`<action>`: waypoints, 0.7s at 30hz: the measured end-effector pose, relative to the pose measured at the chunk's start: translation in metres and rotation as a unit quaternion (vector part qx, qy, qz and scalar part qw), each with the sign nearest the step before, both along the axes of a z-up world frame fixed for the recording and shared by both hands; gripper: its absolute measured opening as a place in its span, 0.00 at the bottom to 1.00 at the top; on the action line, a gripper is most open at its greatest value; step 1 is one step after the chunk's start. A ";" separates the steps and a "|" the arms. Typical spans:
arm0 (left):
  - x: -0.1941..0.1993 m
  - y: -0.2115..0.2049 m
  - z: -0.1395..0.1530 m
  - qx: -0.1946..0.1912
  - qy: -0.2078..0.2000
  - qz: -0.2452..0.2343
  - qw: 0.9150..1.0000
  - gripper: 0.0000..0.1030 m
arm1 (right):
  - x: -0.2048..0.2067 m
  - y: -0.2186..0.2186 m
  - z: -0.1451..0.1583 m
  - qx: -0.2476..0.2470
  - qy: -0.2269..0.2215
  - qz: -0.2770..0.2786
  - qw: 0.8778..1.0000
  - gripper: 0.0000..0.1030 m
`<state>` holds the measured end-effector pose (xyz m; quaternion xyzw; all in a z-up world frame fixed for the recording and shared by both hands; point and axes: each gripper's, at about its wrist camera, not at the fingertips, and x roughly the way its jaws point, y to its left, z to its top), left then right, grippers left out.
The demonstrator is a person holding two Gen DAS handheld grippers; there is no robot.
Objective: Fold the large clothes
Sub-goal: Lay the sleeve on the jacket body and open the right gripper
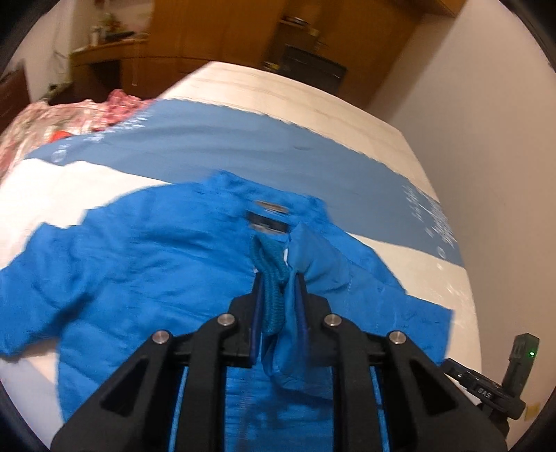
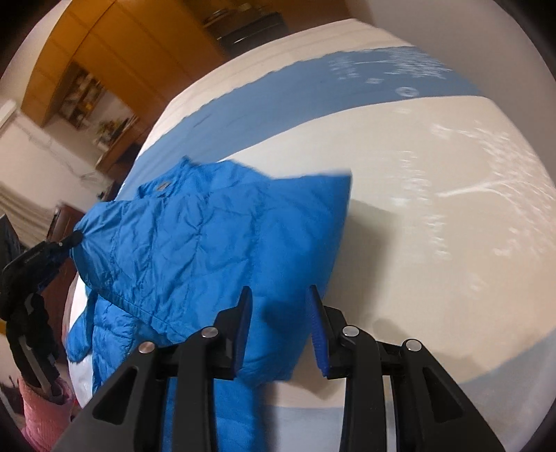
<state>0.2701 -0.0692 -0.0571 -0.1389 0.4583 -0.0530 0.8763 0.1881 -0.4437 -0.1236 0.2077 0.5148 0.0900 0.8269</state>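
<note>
My blue quilted puffer jacket [image 1: 139,264] lies spread on the bed [image 2: 434,208], collar toward the far edge, long axis running away from me. My left gripper [image 1: 278,288] has its fingers clamped on a bunched cuff with ribbed knit. My right gripper [image 2: 279,306] hovers over the jacket's edge, fingers apart.

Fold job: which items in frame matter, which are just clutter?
In play:
blue puffer jacket
left gripper, jaws shut on the jacket's cuff
right gripper, jaws open
bed

Clutter:
floral bedding
wooden wardrobe
</note>
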 end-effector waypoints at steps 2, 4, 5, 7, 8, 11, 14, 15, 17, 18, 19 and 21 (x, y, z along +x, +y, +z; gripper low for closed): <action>0.000 0.021 -0.002 0.009 0.002 0.023 1.000 0.15 | 0.005 0.013 0.002 0.003 -0.004 0.015 1.000 0.32; 0.001 0.042 -0.008 0.014 0.012 0.045 0.999 0.15 | 0.013 0.029 0.003 0.000 -0.004 0.034 0.999 0.31; 0.003 0.050 -0.012 0.020 0.018 0.052 0.998 0.15 | 0.015 0.033 0.003 -0.004 -0.004 0.037 0.999 0.31; 0.005 0.065 -0.021 0.036 0.029 0.071 0.996 0.15 | 0.022 0.045 0.001 -0.003 0.000 0.048 0.999 0.32; 0.007 0.074 -0.028 0.042 0.037 0.079 0.995 0.15 | 0.024 0.051 0.001 0.000 0.001 0.056 0.998 0.32; 0.012 0.093 -0.047 0.046 0.060 0.087 0.993 0.15 | 0.030 0.067 -0.006 -0.014 0.012 0.070 0.997 0.32; 0.018 0.105 -0.073 0.064 0.093 0.092 0.989 0.15 | 0.037 0.075 -0.021 -0.028 0.033 0.070 0.997 0.32; 0.019 0.108 -0.082 0.070 0.103 0.095 0.988 0.16 | 0.038 0.077 -0.029 -0.036 0.044 0.070 0.996 0.31; 0.018 0.112 -0.095 0.075 0.118 0.094 0.986 0.18 | 0.039 0.080 -0.042 -0.038 0.059 0.069 0.995 0.30; 0.018 0.114 -0.102 0.075 0.121 0.094 0.985 0.19 | 0.040 0.080 -0.045 -0.037 0.060 0.070 0.995 0.30; 0.017 0.114 -0.104 0.075 0.117 0.092 0.986 0.19 | 0.040 0.081 -0.047 -0.039 0.060 0.070 0.995 0.30; 0.016 0.113 -0.103 0.083 0.113 0.086 0.986 0.20 | 0.042 0.084 -0.050 -0.048 0.062 0.072 0.994 0.30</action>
